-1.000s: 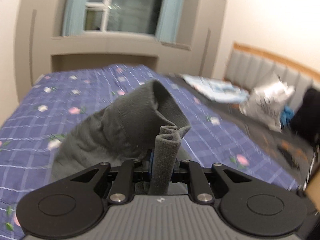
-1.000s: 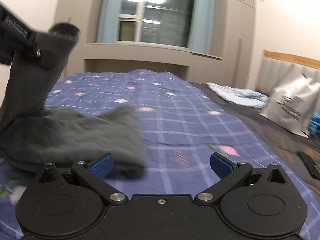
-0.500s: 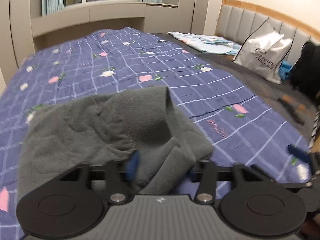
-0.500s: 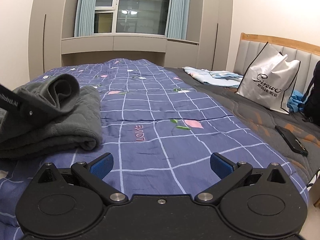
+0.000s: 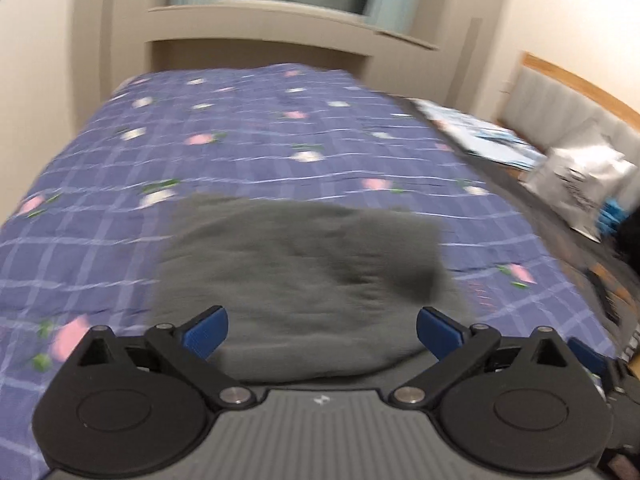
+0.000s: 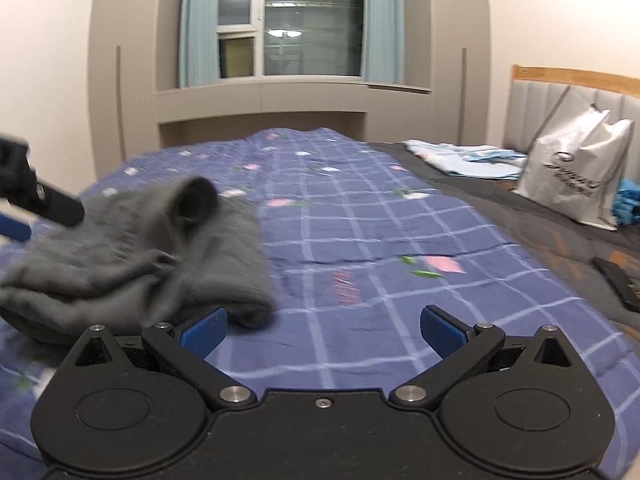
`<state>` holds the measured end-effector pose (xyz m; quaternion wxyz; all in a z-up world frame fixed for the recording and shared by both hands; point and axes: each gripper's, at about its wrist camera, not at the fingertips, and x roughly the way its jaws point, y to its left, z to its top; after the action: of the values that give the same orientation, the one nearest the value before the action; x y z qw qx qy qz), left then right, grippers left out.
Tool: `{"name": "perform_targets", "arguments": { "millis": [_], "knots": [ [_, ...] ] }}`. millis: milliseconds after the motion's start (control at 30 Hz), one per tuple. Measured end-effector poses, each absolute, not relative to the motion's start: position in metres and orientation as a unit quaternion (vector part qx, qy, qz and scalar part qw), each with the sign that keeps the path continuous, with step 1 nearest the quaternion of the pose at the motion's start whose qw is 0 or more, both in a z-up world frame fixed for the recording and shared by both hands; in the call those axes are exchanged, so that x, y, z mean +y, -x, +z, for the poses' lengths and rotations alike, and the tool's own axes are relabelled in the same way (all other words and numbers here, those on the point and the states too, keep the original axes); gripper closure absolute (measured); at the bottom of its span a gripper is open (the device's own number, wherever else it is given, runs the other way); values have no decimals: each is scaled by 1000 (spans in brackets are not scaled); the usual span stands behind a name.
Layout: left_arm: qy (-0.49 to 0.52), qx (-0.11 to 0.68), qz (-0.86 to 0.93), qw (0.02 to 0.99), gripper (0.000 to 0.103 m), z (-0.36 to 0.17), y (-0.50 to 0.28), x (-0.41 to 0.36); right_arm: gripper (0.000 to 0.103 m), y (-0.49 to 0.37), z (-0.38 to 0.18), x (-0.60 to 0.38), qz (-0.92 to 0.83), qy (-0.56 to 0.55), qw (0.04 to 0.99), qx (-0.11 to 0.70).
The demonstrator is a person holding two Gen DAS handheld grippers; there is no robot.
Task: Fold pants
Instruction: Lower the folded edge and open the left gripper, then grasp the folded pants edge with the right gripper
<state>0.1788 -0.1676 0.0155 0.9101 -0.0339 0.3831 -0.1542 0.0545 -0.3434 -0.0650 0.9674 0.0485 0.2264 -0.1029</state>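
The grey fleece pants [image 5: 300,268] lie folded in a thick stack on the purple checked bedspread [image 5: 240,152]. My left gripper [image 5: 322,330] is open and empty, its blue pads spread just above the near edge of the stack. In the right wrist view the pants [image 6: 152,252] lie at the left, with a rolled cuff sticking up on top. My right gripper [image 6: 324,330] is open and empty over the bedspread [image 6: 360,240], its left pad close to the stack's right edge. The left gripper's finger [image 6: 48,202] shows at the far left.
A white shopping bag [image 6: 576,172] leans on the headboard at the right. Light blue folded cloth [image 6: 468,158] lies on the dark sheet beyond it. A dark flat device [image 6: 618,282] lies at the right bed edge. A window and wardrobes stand behind.
My left gripper let go of the pants leg it held up, opened wide and drew back; the pants now lie flat in a stack. My right gripper stayed open, shifting slightly toward the stack.
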Motion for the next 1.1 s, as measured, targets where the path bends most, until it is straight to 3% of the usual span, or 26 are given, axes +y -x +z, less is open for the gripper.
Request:
{"name": "perform_targets", "arguments": {
  "millis": [300, 467, 600, 767, 1000, 1100],
  "knots": [
    [101, 435, -21, 895, 1, -15, -205, -80, 0, -118, -44, -333, 9, -156, 955, 253],
    [132, 453, -32, 881, 1, -29, -208, -59, 0, -154, -30, -330, 15, -174, 945, 277],
    [135, 452, -46, 881, 1, -31, -205, -56, 1, -136, -22, -324, 46, -200, 939, 275],
    [145, 453, -53, 878, 1, -34, -203, -52, 14, -95, -24, -312, 76, -232, 927, 284],
    [150, 452, -51, 878, 1, -33, -198, -49, 17, -99, -35, -289, 123, -260, 906, 310],
    [148, 452, -50, 878, 1, -32, -196, -49, 22, -111, -44, -293, 102, -309, 891, 318]
  ]
}}
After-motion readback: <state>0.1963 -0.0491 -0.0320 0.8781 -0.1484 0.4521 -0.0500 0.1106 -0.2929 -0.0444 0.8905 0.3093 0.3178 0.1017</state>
